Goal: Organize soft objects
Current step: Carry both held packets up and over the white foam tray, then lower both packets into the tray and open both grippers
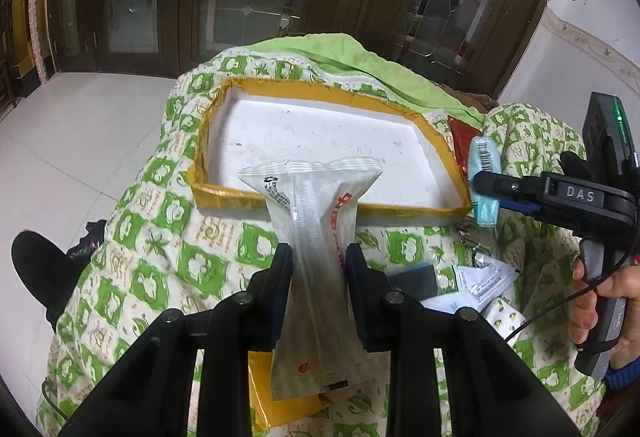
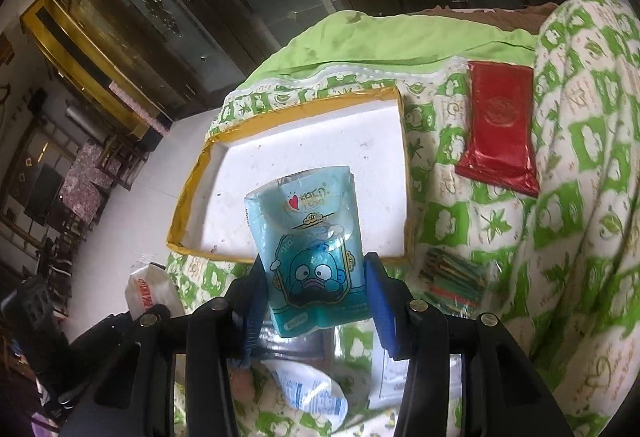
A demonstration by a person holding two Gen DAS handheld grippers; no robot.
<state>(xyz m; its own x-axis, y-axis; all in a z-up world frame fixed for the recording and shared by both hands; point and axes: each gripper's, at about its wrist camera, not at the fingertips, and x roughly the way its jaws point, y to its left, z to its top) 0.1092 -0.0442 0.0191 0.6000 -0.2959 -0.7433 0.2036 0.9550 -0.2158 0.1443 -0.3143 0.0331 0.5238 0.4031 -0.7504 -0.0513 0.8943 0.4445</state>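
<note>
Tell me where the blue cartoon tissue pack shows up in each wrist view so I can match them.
Left wrist: blue tissue pack at right edge, side-on, clamped in the right gripper.
Right wrist: same pack at centre, face-on, between the fingers.
Shared landmark: yellow-rimmed white tray, just beyond it in both.

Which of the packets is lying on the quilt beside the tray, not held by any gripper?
The red packet, flat on the quilt right of the tray; white and blue ones are held.

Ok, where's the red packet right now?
In the right wrist view, the red packet lies flat on the green-patterned quilt, upper right, just beyond the right side of the yellow-rimmed tray, untouched by either gripper.
</note>
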